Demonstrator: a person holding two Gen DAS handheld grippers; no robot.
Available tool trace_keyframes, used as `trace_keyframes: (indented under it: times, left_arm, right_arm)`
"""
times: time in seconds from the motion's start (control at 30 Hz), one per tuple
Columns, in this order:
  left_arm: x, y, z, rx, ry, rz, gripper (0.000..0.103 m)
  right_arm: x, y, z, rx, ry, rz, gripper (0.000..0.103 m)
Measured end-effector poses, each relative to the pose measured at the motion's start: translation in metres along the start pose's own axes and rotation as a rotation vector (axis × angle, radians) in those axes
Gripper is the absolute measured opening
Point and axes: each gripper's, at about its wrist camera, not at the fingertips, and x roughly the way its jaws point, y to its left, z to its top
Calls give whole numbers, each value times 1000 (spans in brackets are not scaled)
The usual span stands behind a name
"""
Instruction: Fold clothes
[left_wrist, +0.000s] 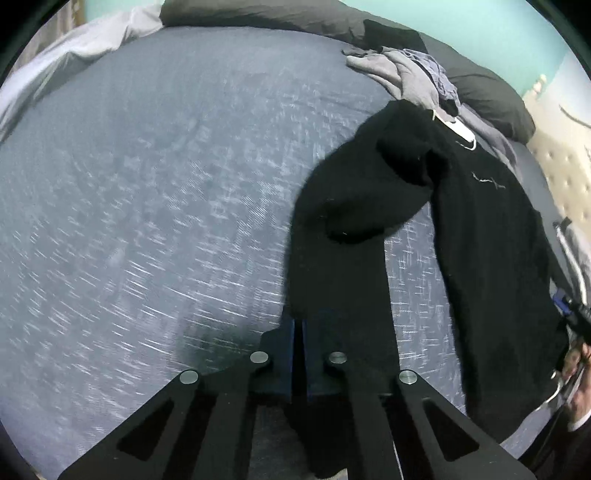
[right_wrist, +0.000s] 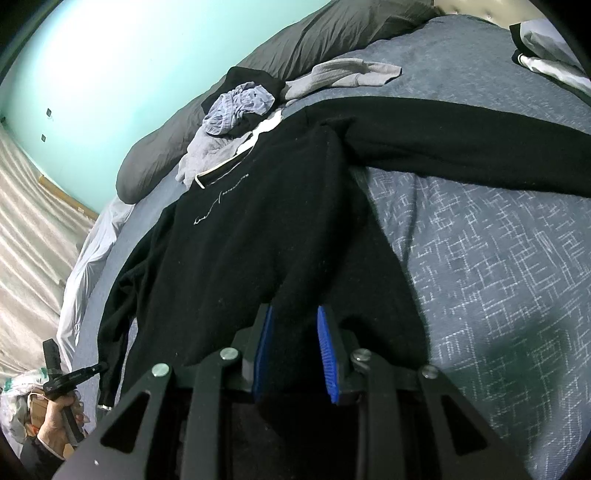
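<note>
The left gripper (left_wrist: 298, 325) has its blue pads pressed nearly together on a strip of the black sweater (left_wrist: 491, 236); the pad tips are hidden under the cloth, and the strip runs down between the black linkage arms and out of the bottom of the view. The right gripper (right_wrist: 295, 332) has its two ribbed blue pads (right_wrist: 327, 354) standing apart with the sweater's hem bunched between them; whether they actually pinch it cannot be told, as the fabric covers the inner faces.

The sweater is one soft, fuzzy knit with a thin pale line of stitching on the chest and a white collar edge. It lies spread on the bed (right_wrist: 491, 266), one sleeve stretched out sideways. The bed cover is grey-blue with a white crosshatch weave, blurred in the left wrist view.

Beyond the collar sits a heap of clothes (right_wrist: 236, 110): grey, lavender and black pieces, not clearly countable. Behind it lies a long dark grey pillow (right_wrist: 207, 122) against a mint wall (right_wrist: 110, 55).
</note>
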Motion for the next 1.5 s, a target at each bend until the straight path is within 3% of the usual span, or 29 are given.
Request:
trace_keyframes:
  times: [0.37,0.63,0.93,1.03,1.17,1.23,1.4,1.5]
  left_arm:
    - [-36,53,57,52,-32,230,3]
    - [-27,76,98,65,-24,315,3]
    - [-26,109,101,-26,-44,274,8]
    - [-30,118,97,-56,-59,253,19]
    - [-41,133,83,-115,-88,241,23]
    - [-45,145,70,-158,-98,239,31]
    - [-38,172,45,-275,-98,188,49]
    - [-30,183,34,-335,-99,170,53]
  right_arm:
    - [1,1,0,-4,1,-6,25]
    - [4,0,0,-12,4,-29,25]
    - [9,1,-1,-16,12,-48,25]
    - [10,1,-1,-18,14,-48,25]
    - [11,2,-1,-15,16,-43,25]
    - [10,2,-2,-16,14,-41,25]
    - [10,4,-3,-16,12,-38,25]
    - [10,5,-4,-19,14,-40,25]
